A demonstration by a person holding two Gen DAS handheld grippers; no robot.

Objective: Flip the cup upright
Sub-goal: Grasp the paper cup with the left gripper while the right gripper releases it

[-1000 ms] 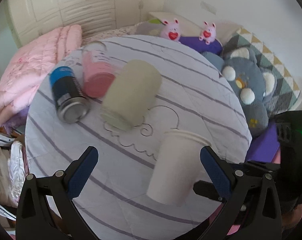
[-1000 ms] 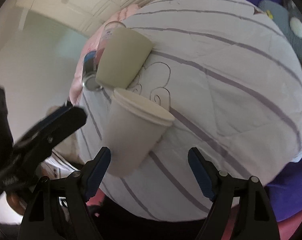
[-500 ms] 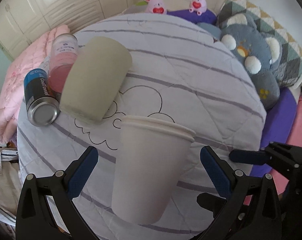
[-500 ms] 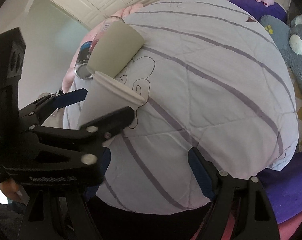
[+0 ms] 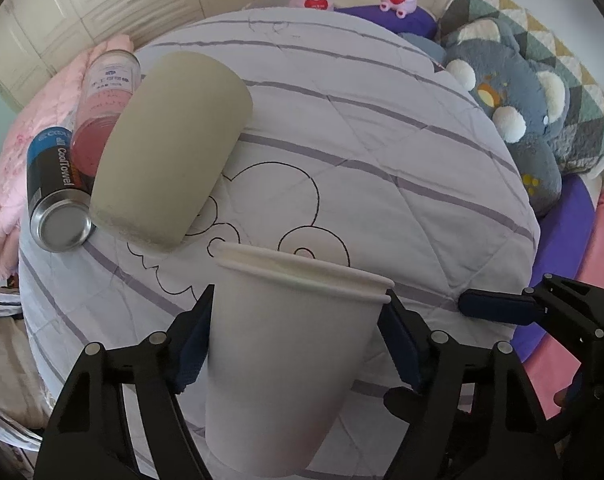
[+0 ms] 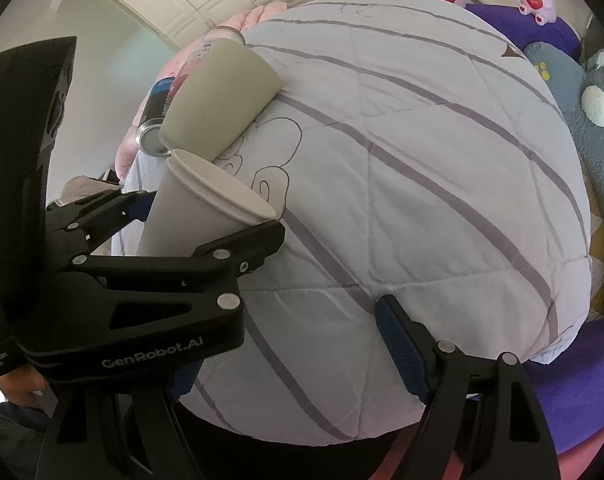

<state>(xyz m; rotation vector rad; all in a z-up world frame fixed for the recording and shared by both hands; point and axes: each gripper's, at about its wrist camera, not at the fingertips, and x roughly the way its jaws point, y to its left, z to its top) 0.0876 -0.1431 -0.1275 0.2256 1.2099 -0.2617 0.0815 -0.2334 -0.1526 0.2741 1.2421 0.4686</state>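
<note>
A white paper cup [image 5: 286, 356] stands mouth-up near the front edge of the striped quilt [image 5: 382, 168]. My left gripper [image 5: 298, 344] is shut on it, blue pads pressed on both sides just below the rim. The cup also shows in the right wrist view [image 6: 206, 204], held by the left gripper [image 6: 198, 236]. My right gripper [image 6: 286, 356] is open and empty, off to the right of the cup; its fingers [image 5: 498, 304] show at the right edge of the left wrist view.
A large beige cup [image 5: 170, 164] lies on its side behind the paper cup. Beside it lie a pink bottle [image 5: 102, 108] and a blue-black can [image 5: 56, 188]. Grey plush toys [image 5: 518, 120] line the right side. A pink blanket [image 5: 18, 152] is at the left.
My left gripper moved in around the paper cup and closed on it. The right gripper drew back to the right, away from the cup.
</note>
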